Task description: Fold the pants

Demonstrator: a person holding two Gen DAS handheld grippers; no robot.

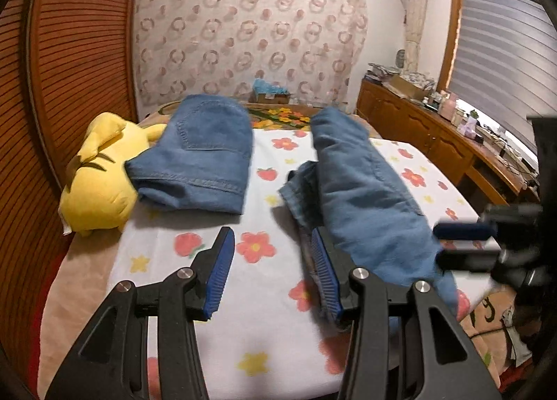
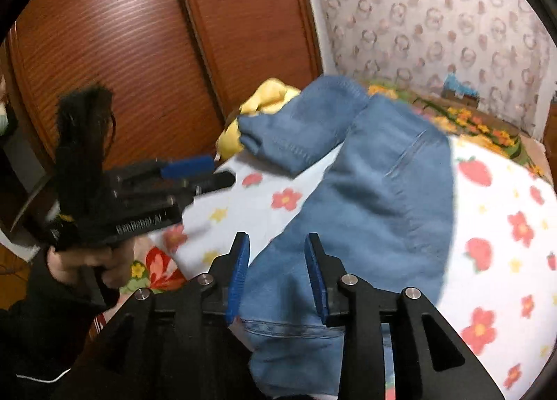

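Observation:
Blue denim pants (image 1: 369, 191) lie crumpled lengthwise on the flowered bed sheet (image 1: 257, 295); they also show in the right wrist view (image 2: 376, 198). A second, folded pair of blue jeans (image 1: 202, 160) lies at the far left; it also shows in the right wrist view (image 2: 306, 121). My left gripper (image 1: 271, 271) is open, its right finger against the near edge of the crumpled pants. My right gripper (image 2: 276, 271) is open, its jaws astride the near end of the pants. It shows from the side in the left wrist view (image 1: 466, 243).
A yellow plush toy (image 1: 101, 177) lies by the folded jeans against the wooden closet doors (image 1: 69, 87). A wooden dresser (image 1: 435, 135) with clutter runs along the right under a window blind. A patterned curtain hangs behind the bed.

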